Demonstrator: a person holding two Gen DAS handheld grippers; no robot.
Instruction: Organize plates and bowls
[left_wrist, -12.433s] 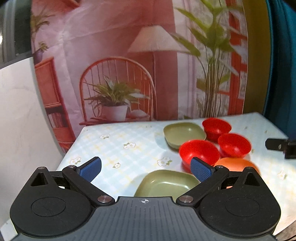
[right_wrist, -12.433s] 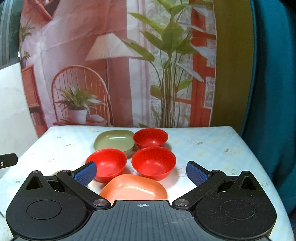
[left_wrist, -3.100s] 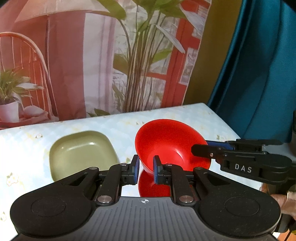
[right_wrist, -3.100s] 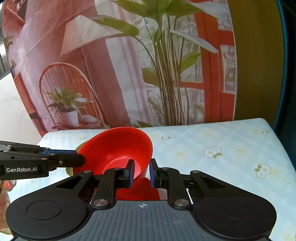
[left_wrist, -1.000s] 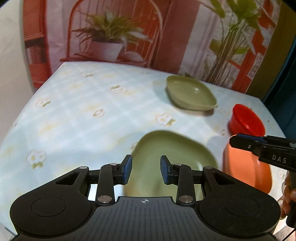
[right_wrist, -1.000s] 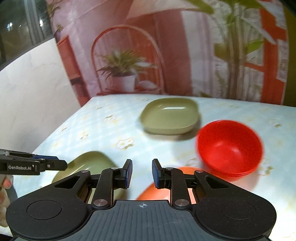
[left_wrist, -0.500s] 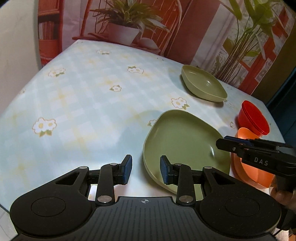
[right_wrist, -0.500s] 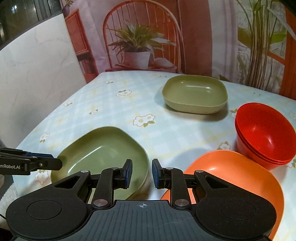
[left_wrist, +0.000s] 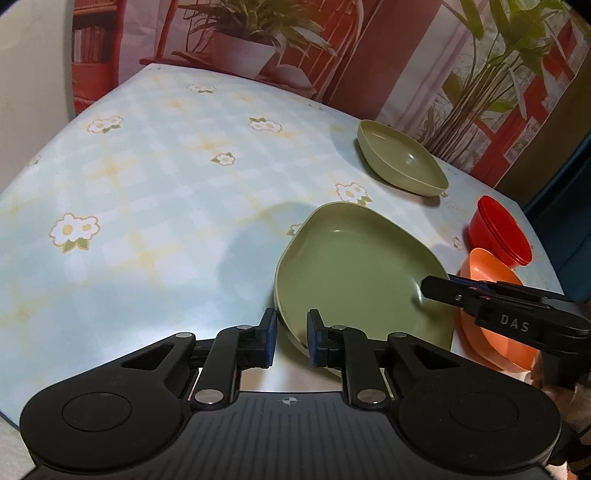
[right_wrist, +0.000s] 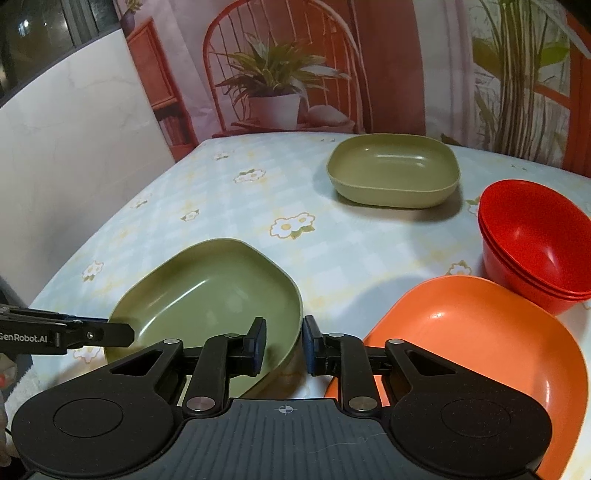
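Both tools grip the near green plate (left_wrist: 354, 269): left tool (left_wrist: 290, 338) on one rim, right tool (right_wrist: 283, 345) opposite.

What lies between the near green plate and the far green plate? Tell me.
Only bare flowered tablecloth separates the near green plate from the far green plate, clearest in the right wrist view.

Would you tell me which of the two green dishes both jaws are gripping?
The nearer, shallower green plate, beside the orange plate; the deeper green dish sits untouched farther back.
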